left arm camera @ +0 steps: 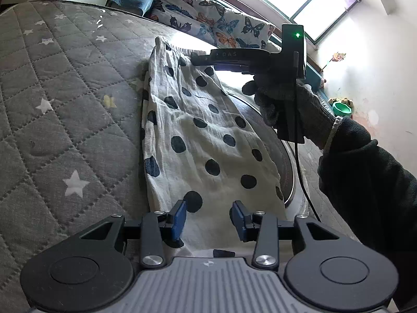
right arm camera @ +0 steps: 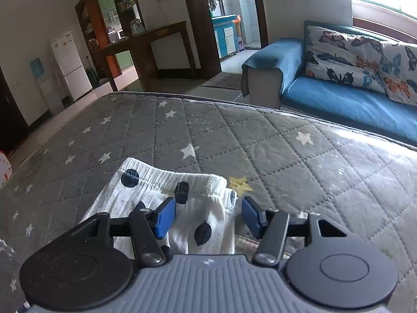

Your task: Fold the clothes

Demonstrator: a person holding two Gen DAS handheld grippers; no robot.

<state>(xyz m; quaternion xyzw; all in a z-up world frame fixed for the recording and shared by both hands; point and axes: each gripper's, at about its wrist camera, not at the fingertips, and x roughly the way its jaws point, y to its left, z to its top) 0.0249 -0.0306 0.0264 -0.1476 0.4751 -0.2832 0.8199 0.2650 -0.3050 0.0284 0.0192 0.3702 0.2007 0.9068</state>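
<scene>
Two grippers work over one white garment with dark polka dots (left arm camera: 206, 130), which lies flat on a grey quilted mattress (left arm camera: 65, 104) printed with stars. In the left wrist view its long axis runs from the near edge of the mattress, under the left gripper (left arm camera: 209, 220), away toward the far edge by the butterfly-print cushions (left arm camera: 208, 15). The garment's far end is its gathered, ribbed band, which in the right wrist view points toward the mattress's far edge and stops well short of it.

Left gripper's blue pads (left arm camera: 179, 221) stand apart over the near end of the cloth, with nothing pinched between them. Whether they touch the fabric cannot be told. The near hem is cut off by the gripper body.

Right gripper (right arm camera: 207, 216) hovers at the band end, fingers apart; the band's right-hand corner lies between the pads, which do not press on it. In the left wrist view this gripper is seen side-on, held by a gloved hand (left arm camera: 281, 99) in a dark sleeve (left arm camera: 365, 177), and its fingertips merge with window glare. The garment's right side falls over a rounded dark edge there, and what lies beyond is hard to make out.
</scene>
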